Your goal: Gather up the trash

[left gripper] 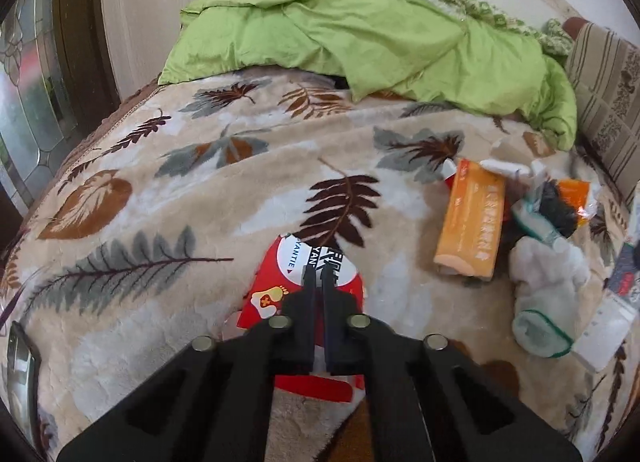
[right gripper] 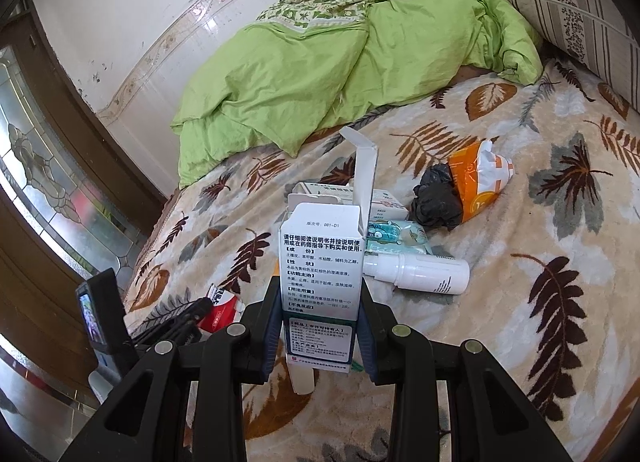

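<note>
A red and white packet [left gripper: 276,286] lies on the leaf-patterned blanket [left gripper: 160,190]. My left gripper [left gripper: 320,272] is shut, its thin tips pinching the packet's white middle. The right wrist view shows that left gripper [right gripper: 208,304] low at the left, with the red packet [right gripper: 222,308] at its tips. My right gripper [right gripper: 320,286] is shut on an upright white medicine box [right gripper: 322,274] with printed text and its top flap open. Beyond the box lie a white spray bottle [right gripper: 420,272], a blue-green wipes pack [right gripper: 400,238], a crumpled black bag [right gripper: 436,202] and an orange and white wrapper [right gripper: 480,178].
An orange box [left gripper: 470,222] and a white sock [left gripper: 544,294] lie to the right of the left gripper. A green quilt [left gripper: 360,30] is heaped at the far side of the bed. A striped pillow [right gripper: 560,2] leans at the right. A glazed door [right gripper: 52,182] stands at the left.
</note>
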A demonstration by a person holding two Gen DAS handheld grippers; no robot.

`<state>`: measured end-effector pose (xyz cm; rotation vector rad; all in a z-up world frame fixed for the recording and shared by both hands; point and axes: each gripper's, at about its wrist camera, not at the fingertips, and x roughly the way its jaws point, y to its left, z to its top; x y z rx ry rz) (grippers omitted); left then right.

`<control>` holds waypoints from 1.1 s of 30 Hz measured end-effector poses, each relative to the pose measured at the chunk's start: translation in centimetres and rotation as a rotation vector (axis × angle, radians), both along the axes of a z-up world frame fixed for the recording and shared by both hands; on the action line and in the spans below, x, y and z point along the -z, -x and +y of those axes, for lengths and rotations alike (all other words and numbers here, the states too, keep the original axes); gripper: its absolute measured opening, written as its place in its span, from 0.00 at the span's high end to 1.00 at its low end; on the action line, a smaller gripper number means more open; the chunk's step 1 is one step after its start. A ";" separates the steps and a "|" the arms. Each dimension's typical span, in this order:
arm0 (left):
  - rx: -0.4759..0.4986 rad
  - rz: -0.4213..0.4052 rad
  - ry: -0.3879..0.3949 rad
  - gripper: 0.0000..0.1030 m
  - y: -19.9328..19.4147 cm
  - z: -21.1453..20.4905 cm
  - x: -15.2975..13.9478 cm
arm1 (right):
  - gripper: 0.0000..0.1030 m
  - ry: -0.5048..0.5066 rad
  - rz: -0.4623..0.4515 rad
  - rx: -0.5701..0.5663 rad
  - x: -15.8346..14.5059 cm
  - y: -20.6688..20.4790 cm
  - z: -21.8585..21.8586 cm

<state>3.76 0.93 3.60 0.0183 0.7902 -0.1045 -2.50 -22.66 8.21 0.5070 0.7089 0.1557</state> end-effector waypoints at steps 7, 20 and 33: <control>-0.018 0.024 0.068 0.98 0.0 1.0 -0.1 | 0.65 0.029 -0.019 0.013 -0.3 0.7 0.2; -0.012 0.066 -0.060 0.26 -1.0 0.0 1.9 | 0.66 0.037 -0.020 0.010 -0.3 0.6 0.0; -0.045 -0.012 0.031 0.61 0.0 0.4 -0.1 | 0.66 0.044 -0.023 -0.005 -0.3 0.4 0.4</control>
